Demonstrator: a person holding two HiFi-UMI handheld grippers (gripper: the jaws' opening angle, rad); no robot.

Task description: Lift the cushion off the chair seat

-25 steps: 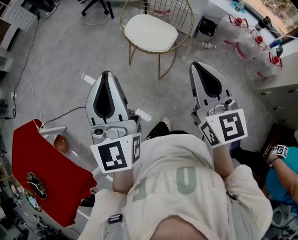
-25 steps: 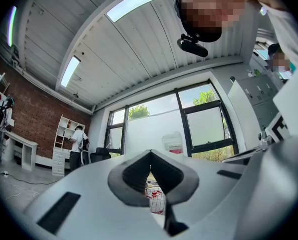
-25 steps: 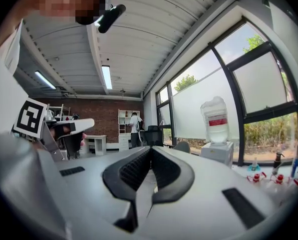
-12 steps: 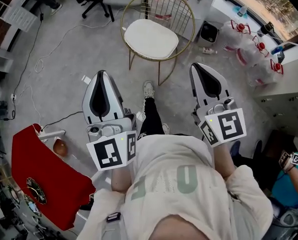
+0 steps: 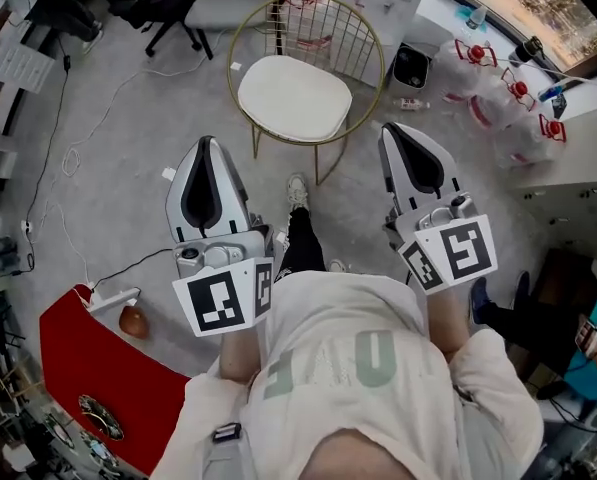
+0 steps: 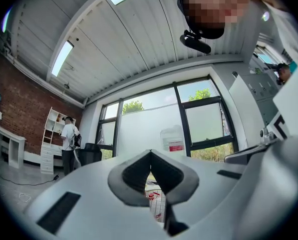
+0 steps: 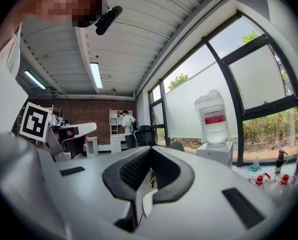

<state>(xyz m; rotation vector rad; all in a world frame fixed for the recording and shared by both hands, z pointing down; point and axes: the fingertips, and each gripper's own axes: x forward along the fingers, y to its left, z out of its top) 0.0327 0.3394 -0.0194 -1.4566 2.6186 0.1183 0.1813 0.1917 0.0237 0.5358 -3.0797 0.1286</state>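
Both grippers were clenched on nothing as the person walked up to the chair. The left gripper (image 5: 206, 146) and the right gripper (image 5: 398, 130) each had their jaw tips pressed together, held level and well apart from each other, with the person's shoe (image 5: 296, 190) between them on the grey floor.

Just beyond the tips stood the chair (image 5: 327, 30), a gold wire frame with a round rim. The cushion (image 5: 293, 98) – white, flat, roughly square – lay on the seat inside that rim, untouched. To the right of the chair were a dark bin (image 5: 411, 65) and a row of water bottles (image 5: 488, 68). At the near left lay a red cloth (image 5: 98, 378).

The lift had not begun, and the risks probably lay in the reach. Jaws arriving closed would likely only push the cushion toward the wire back. A jaw could also snag the rim and drag or tip what looked like a light frame. The leading foot was close to the near legs and could knock them.

Much stayed hard to judge – whether the cushion was tied down or loose, and how thick its edge was. The gripper views showed mostly ceiling and windows, with only a sliver of wire visible through the gap behind each pair of jaws.
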